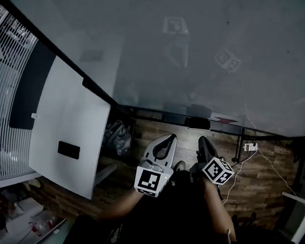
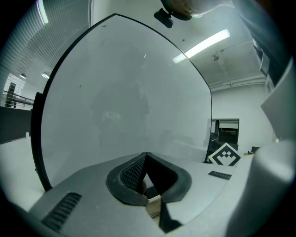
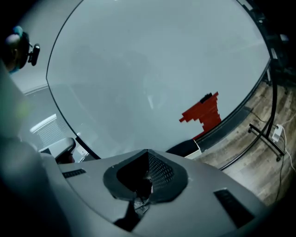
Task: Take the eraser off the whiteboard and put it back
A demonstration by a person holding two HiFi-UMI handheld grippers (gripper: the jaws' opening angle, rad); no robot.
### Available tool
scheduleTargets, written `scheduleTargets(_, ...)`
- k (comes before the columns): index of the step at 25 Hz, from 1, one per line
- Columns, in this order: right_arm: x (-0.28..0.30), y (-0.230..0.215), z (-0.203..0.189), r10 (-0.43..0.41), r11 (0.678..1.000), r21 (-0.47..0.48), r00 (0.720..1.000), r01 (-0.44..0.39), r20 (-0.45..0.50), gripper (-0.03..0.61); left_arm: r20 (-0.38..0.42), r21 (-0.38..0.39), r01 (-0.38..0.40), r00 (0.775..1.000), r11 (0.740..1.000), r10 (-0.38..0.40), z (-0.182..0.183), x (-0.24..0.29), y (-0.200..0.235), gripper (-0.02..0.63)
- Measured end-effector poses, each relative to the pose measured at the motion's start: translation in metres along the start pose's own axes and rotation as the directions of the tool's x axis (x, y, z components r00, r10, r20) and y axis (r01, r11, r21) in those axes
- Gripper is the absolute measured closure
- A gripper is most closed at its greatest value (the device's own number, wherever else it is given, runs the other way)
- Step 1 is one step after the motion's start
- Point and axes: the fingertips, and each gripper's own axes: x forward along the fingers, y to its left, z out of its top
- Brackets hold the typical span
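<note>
The left gripper [image 2: 146, 156] is pointing at the whiteboard [image 1: 201, 54] with its jaws clenched, tips meeting and nothing between them. The right gripper [image 3: 148, 152] is also clenched and empty, and is tilting towards the board's lower edge. In the head view, both grippers are hanging side by side below the tray [image 1: 153, 113] that is running along the bottom of the board. The eraser [image 1: 199, 123], dark-bodied, is lying on this tray, just beyond the right gripper's tips and apart from them. A red patch [image 3: 203, 113] is showing on the board just above the eraser. Wooden floor [image 1: 265, 171] is lying beneath.
</note>
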Motion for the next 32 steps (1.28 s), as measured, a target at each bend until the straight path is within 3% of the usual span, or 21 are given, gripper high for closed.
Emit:
scheduleTargets(3,-0.007,0.011,0.014,0.021,0.993,-0.116,1.0,-0.018,0.019,0.565,0.001,0.021,-0.019,1.0,1.0,0.019,0.004,0.002,-0.005,0.614)
scheduleTargets(7,-0.029,0.032,0.038,0.069,0.959,-0.28,0.995,-0.045,0.073,0.565,0.028,0.021,-0.058,0.998,0.998,0.058,0.015,-0.005,-0.018,0.614)
scheduleTargets(12,-0.065,0.062,0.065,0.158,0.919,-0.383,0.976,-0.091,0.148,0.565,0.066,0.005,-0.102,0.993,0.995,0.102,0.027,-0.014,-0.035,0.614)
scheduleTargets(17,-0.101,0.076,0.075,0.201,0.856,-0.513,0.956,-0.066,0.213,0.565,0.058,0.019,-0.092,0.994,0.996,0.091,0.026,-0.023,-0.06,0.614)
scheduleTargets(22,-0.126,0.101,0.087,0.291,0.823,-0.56,0.917,-0.095,0.272,0.565,0.065,0.034,-0.1,0.993,0.994,0.098,0.023,-0.034,-0.074,0.614)
scheduleTargets(32,-0.14,0.107,0.077,0.302,0.808,-0.579,0.921,-0.112,0.244,0.565,0.063,0.044,-0.113,0.992,0.993,0.11,0.022,-0.046,-0.084,0.614)
